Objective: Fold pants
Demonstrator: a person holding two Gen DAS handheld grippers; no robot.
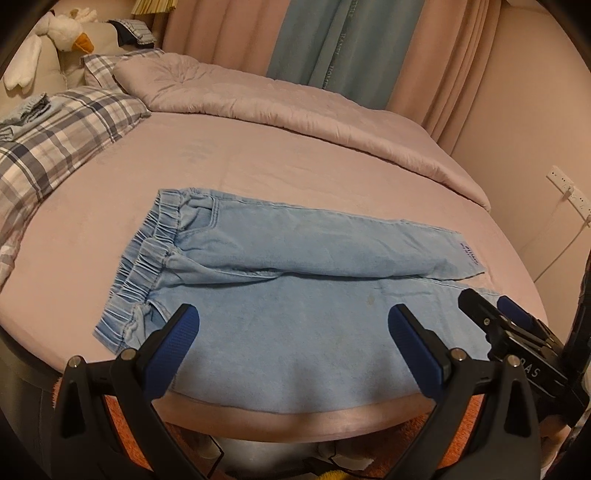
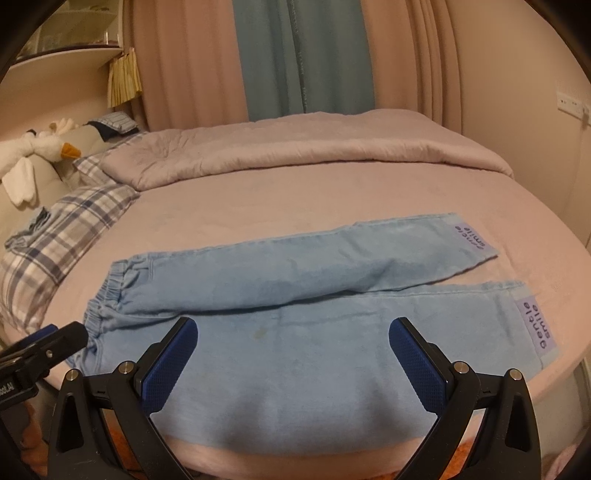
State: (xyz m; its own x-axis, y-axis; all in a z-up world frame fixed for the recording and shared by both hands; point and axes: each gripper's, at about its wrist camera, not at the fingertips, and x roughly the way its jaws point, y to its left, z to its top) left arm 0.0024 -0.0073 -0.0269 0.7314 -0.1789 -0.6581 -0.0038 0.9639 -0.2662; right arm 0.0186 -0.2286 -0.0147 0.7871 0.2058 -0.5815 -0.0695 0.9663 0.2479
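Observation:
Light blue denim pants [image 1: 295, 280] lie flat on the pink bed, waistband [image 1: 147, 254] to the left and legs to the right, both legs side by side. They also show in the right wrist view [image 2: 295, 295], with "gentle smile" labels at the hems [image 2: 535, 325]. My left gripper [image 1: 293, 325] is open and empty above the near leg by the waist end. My right gripper [image 2: 293, 336] is open and empty above the near leg; it also shows at the right of the left wrist view [image 1: 495, 306].
A folded pink duvet [image 1: 280, 107] lies along the far side of the bed [image 1: 258, 162]. Plaid pillows [image 1: 62, 129] with folded denim [image 1: 26, 114] and a plush goose [image 1: 70, 33] are at the left. Curtains [image 1: 332, 44] hang behind. A power strip [image 1: 569, 188] is on the right wall.

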